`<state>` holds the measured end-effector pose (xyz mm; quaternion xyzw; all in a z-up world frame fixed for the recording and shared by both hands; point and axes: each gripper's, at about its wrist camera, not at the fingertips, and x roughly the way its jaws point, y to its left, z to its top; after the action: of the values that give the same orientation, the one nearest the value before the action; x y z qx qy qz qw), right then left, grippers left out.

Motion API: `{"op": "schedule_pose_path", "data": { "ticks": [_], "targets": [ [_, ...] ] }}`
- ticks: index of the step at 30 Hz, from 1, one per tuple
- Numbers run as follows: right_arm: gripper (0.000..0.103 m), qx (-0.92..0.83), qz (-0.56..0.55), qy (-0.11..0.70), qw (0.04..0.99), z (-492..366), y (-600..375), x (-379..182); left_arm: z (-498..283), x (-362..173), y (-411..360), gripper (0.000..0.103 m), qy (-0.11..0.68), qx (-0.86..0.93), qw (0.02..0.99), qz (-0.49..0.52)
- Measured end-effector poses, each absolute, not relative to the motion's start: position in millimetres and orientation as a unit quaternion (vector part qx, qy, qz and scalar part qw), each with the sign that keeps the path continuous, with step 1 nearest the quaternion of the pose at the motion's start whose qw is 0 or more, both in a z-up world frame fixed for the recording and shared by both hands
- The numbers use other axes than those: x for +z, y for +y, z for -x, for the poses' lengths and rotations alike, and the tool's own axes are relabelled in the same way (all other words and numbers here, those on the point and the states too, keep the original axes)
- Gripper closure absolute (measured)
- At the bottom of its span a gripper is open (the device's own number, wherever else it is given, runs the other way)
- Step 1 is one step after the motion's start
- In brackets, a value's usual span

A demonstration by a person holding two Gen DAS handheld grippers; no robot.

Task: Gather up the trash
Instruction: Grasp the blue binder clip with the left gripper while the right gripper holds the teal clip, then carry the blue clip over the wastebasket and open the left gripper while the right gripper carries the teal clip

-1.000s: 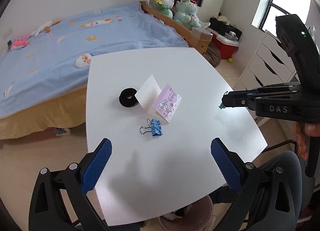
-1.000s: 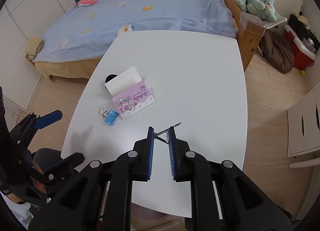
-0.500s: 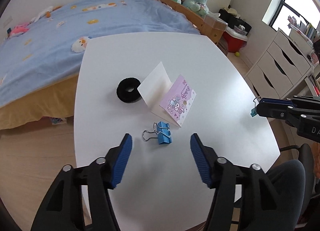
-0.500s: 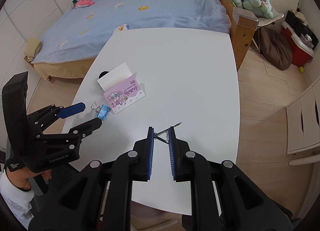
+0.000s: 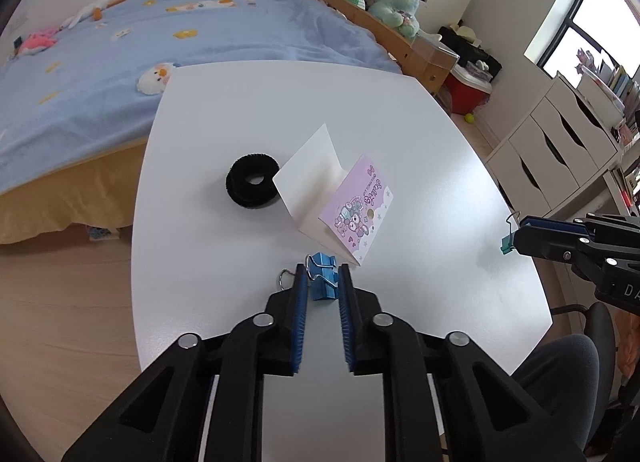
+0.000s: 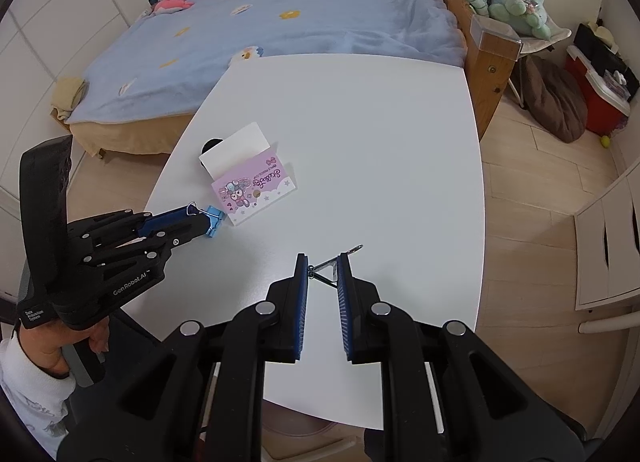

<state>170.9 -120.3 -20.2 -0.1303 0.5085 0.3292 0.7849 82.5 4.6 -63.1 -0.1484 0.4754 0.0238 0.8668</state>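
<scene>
I am squeezing my left gripper [image 5: 323, 278] almost all the way together on the blue clip [image 5: 322, 288]. Its blue pads [image 5: 301, 298] are pressing on both sides of the clip and its wire handles. The clip is lying on the white table [image 5: 400, 133], just beside the near corner of the pink card [image 5: 358, 210]. A black fuzzy ring [image 5: 252, 180] is sitting on the other side of the card.

My right gripper [image 6: 323, 268] is pinched on a small teal clip [image 5: 507, 242]. The clip's wire handle [image 6: 340, 258] is poking out past the tips. This gripper is hanging above the table, well apart from the pink card. A hand [image 6: 56, 338] in a white sleeve is holding the left tool.
</scene>
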Motion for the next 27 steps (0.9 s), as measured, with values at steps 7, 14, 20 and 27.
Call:
{"op": "schedule_pose_path", "data": {
  "ticks": [7, 14, 20, 27],
  "targets": [
    [0.089, 0.330, 0.132, 0.508, 0.784, -170, -120, -21, -81, -59, 0, 0.098, 0.468, 0.022, 0.873, 0.137],
    [0.089, 0.339, 0.133, 0.500, 0.786, -163, -121, -16, -69, -45, -7, 0.098, 0.458, 0.015, 0.881, 0.114],
    [0.089, 0.352, 0.140, 0.482, 0.790, -149, -127, -6, -54, -30, -18, 0.098, 0.450, 0.002, 0.889, 0.085],
    [0.089, 0.372, 0.147, 0.452, 0.797, -117, -144, 8, -25, -12, -33, 0.098, 0.431, -0.020, 0.900, 0.059]
  ]
}}
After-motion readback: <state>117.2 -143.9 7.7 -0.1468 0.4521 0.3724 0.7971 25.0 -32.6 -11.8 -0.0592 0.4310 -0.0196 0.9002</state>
